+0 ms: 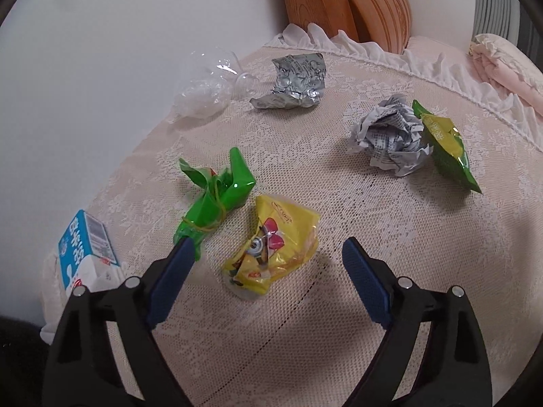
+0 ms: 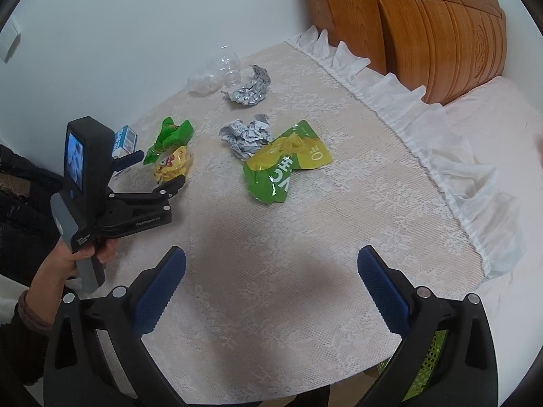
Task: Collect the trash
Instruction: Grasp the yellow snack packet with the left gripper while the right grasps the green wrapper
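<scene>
Trash lies on a round table with a lace cloth [image 1: 305, 322]. My left gripper [image 1: 268, 247] is open, its jaws on either side of a crumpled yellow wrapper [image 1: 271, 257], just above it. The left gripper also shows in the right wrist view [image 2: 159, 173]. A green wrapper tied with a rubber band [image 1: 213, 203] lies by the left finger. Further off lie a crumpled paper ball [image 1: 390, 139], a green-yellow snack bag [image 1: 444, 149], a silver foil wrapper [image 1: 295, 81], a clear plastic bottle [image 1: 207, 88] and a blue milk carton [image 1: 85, 254]. My right gripper [image 2: 271, 261] is open and empty over bare cloth.
A white wall stands behind the table. A wooden headboard [image 2: 424, 27] and a pink bed [image 2: 492, 118] are at the right. A white ruffle [image 2: 441, 149] edges the cloth. A green mesh basket [image 2: 427, 363] shows below the table's near edge.
</scene>
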Tool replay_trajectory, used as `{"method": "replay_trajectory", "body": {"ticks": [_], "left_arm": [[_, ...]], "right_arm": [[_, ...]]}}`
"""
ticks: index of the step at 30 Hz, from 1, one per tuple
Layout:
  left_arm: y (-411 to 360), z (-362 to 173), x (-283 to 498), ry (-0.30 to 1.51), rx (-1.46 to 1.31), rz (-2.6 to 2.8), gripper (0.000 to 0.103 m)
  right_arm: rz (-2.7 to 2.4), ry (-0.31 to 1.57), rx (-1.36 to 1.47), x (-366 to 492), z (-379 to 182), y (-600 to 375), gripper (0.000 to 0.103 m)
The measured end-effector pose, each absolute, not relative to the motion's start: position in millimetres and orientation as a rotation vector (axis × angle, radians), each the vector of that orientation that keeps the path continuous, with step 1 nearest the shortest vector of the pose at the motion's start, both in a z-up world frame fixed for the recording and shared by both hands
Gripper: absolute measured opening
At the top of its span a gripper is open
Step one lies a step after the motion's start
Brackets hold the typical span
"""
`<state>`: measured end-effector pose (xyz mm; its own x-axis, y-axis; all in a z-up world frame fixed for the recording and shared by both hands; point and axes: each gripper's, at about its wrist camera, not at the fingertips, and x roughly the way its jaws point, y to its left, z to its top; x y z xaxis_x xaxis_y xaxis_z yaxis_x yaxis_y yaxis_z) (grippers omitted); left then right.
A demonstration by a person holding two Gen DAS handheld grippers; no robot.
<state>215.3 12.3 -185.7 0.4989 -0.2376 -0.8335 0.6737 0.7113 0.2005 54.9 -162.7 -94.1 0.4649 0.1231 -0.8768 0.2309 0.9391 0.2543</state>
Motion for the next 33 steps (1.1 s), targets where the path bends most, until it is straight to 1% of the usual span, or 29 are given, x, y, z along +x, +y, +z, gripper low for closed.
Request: {"method": "replay_trajectory", "body": {"ticks": [4, 7, 9, 10, 12, 15, 21, 28, 33], "left_arm": [[11, -198, 225, 0.908, 0.566, -0.608, 0.074], [11, -200, 226, 0.903, 0.56, -0.633, 0.066], [9, -200, 224, 0.901, 0.554, -0.655, 0.056], [8, -200, 223, 0.896, 0.554, -0.658, 0.054], [7, -199, 219, 0.891, 0.551, -0.669, 0.044], [7, -198, 216, 0.894, 0.53, -0.669, 0.038], [23, -189, 211, 0.91, 0.439, -0.627, 0.03], [63, -167, 188, 0.933, 0.259, -0.447, 0.03], [100, -155, 173, 0.934, 0.184, -0.322, 0.03]], "right_arm": [[-0.067, 1.102, 0.364, 64, -100, -157, 0.101], [-0.073, 1.109, 0.368, 67, -102, -156, 0.101], [-0.076, 1.112, 0.375, 68, -104, -157, 0.101], [-0.076, 1.113, 0.378, 69, -105, -157, 0.101], [-0.074, 1.116, 0.382, 69, -106, -157, 0.101], [-0.065, 1.119, 0.375, 71, -108, -156, 0.101], [-0.026, 1.124, 0.367, 77, -109, -148, 0.101], [0.073, 1.115, 0.372, 113, -107, -128, 0.101], [0.136, 1.11, 0.345, 168, -111, -92, 0.101]]}}
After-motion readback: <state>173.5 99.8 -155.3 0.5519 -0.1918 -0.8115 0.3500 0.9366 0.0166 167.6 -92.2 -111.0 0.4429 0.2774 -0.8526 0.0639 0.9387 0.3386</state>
